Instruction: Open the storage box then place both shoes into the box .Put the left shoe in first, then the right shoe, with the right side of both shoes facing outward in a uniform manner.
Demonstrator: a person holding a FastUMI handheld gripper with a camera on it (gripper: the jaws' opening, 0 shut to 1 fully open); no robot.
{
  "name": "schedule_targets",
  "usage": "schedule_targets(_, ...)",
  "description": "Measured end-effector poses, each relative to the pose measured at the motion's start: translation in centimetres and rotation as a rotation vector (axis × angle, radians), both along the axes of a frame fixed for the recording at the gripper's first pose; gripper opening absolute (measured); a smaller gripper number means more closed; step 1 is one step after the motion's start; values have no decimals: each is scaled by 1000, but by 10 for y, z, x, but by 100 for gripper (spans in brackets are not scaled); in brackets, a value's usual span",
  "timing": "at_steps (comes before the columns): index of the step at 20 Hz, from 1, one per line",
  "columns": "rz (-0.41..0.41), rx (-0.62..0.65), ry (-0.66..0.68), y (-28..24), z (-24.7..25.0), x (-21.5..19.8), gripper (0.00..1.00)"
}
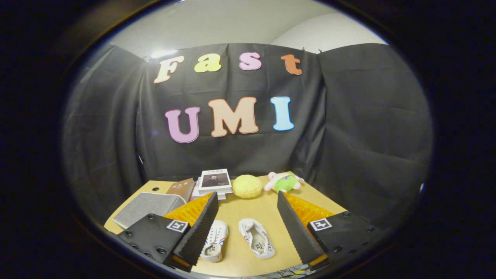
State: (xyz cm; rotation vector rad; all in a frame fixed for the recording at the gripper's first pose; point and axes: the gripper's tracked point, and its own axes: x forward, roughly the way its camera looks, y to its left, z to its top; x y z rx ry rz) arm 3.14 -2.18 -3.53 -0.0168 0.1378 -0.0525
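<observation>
Hovering open and empty above the table [252, 209], the tongs [248, 228] frame two shoes [256, 242]; first step pending: swing left to the closed grey box [149, 207] and open it.

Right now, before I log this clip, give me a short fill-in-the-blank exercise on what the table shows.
1. The tongs are ____, holding nothing.
2. Two white shoes lie on the wooden ____ between the fingers.
3. The grey storage box beside the brown book has its lid ____.
4. Beyond the shoes, the round yellow plush sits between the stacked books and a pink and ____ soft toy.

Missing words: open; table; closed; green
</observation>
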Motion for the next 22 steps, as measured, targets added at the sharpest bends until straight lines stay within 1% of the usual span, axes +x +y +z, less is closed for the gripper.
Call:
schedule_targets(5,50,89,36,0,-4,17,97)
schedule_targets(7,68,171,90,4,-17,26,97)
schedule_targets(9,97,300,146,10,-32,37,97)
schedule_targets(13,139,571,349,29,-90,54,98)
schedule_targets(15,154,677,444,41,-119,56,99)
schedule_targets(17,174,751,521,58,-145,53,100)
schedule_targets(19,215,815,606,81,-169,41,100)
schedule_targets(22,258,879,711,113,-200,23,100)
